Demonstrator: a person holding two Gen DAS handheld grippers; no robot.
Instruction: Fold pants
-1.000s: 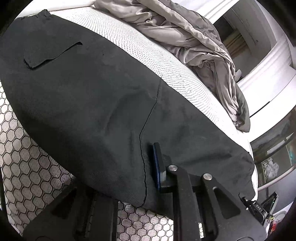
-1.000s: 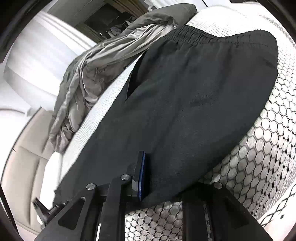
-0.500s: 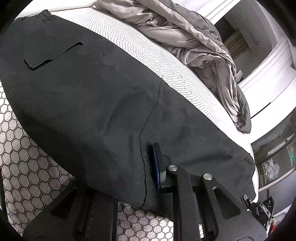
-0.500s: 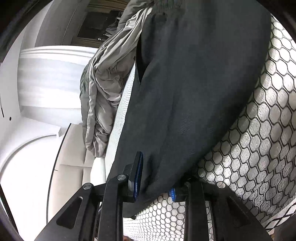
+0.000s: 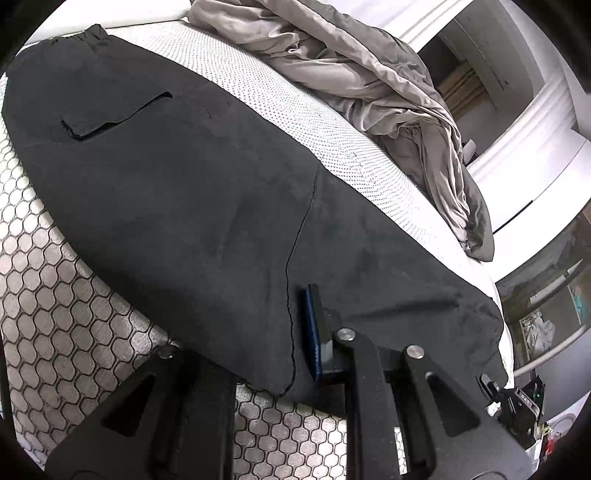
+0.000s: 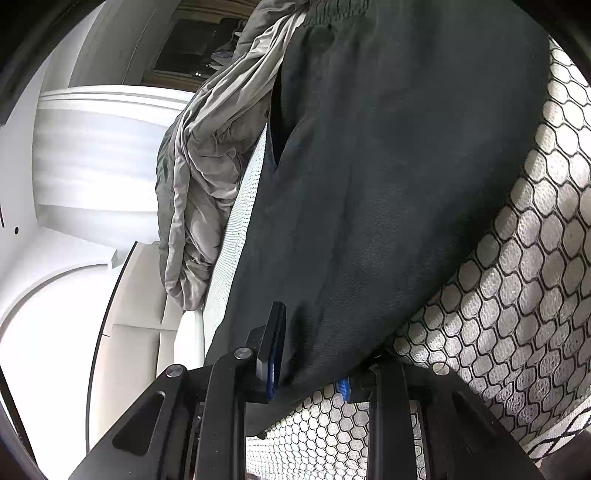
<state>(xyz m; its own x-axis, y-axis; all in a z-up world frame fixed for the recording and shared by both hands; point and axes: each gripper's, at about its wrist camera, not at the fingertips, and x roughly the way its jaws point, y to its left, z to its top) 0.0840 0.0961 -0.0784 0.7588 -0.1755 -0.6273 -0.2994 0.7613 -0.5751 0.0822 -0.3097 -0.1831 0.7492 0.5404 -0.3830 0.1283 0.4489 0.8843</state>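
- Left wrist view: left gripper (image 5: 258, 354) clamped narrow on the near edge of the pants (image 5: 192, 206); only the blue-edged right-hand finger (image 5: 316, 332) seen lying on the cloth, the other tucked beneath the fabric.
- Right wrist view: right gripper (image 6: 308, 365) holding the lower edge of the same pants (image 6: 388, 184), cloth bunched between two blue pads (image 6: 275, 354); jaws just eased a little wider, fabric between them and gripped.
- Shown only from the left: a slanted pocket flap (image 5: 114, 120) near the far end and a long seam (image 5: 295, 258) running toward the gripper.
- Shown only from the right: the gathered elastic waistband (image 6: 332, 14) at the top of frame and a side pocket opening (image 6: 280, 122) along the left edge.
- Pants: dark charcoal, slightly fuzzy weave, spread flat and mostly smooth across the mattress (image 5: 66, 306) with its hexagon-quilted cover; near edge lifted at both grippers.
- Beyond the pants: a strip of dotted white mattress top (image 5: 295, 99), then a crumpled grey blanket (image 5: 369, 74) heaped along the far side, not touching the pants in the left view, close beside the waistband in the right view.
- Count: one pair of pants, one blanket, one mattress, two grippers.
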